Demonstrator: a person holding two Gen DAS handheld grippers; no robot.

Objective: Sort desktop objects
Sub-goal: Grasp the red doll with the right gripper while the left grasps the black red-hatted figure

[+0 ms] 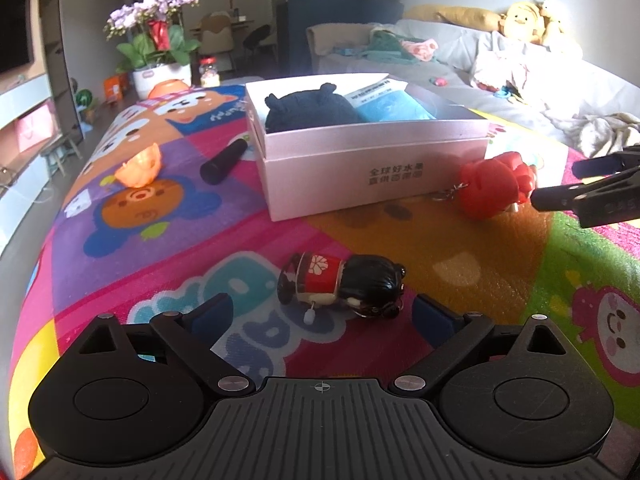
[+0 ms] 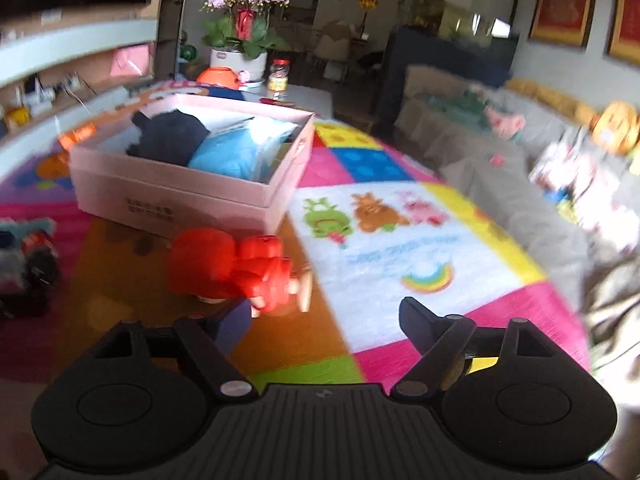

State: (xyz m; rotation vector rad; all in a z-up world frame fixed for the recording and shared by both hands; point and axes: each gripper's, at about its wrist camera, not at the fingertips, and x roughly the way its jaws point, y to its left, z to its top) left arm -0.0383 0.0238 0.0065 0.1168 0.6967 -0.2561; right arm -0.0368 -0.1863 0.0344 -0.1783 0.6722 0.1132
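Observation:
A small doll (image 1: 340, 284) with black hair and a red robe lies on its side on the colourful mat, just beyond my left gripper (image 1: 322, 314). That gripper is open, one finger on each side of the doll and not touching it. A red toy (image 1: 496, 188) with a key chain lies by the pink box's (image 1: 372, 160) right front corner. My right gripper (image 1: 568, 184) reaches in from the right beside it. In the blurred right wrist view the right gripper (image 2: 326, 322) is open, and the red toy (image 2: 232, 264) lies at its left fingertip, not clamped.
The pink box (image 2: 180, 196) holds a black plush (image 1: 308, 108) and a blue packet (image 1: 392, 106). A black cylinder (image 1: 224, 160) and an orange toy (image 1: 140, 168) lie left of the box. A potted orchid (image 1: 160, 40) stands at the far end, with a sofa (image 1: 520, 92) to the right.

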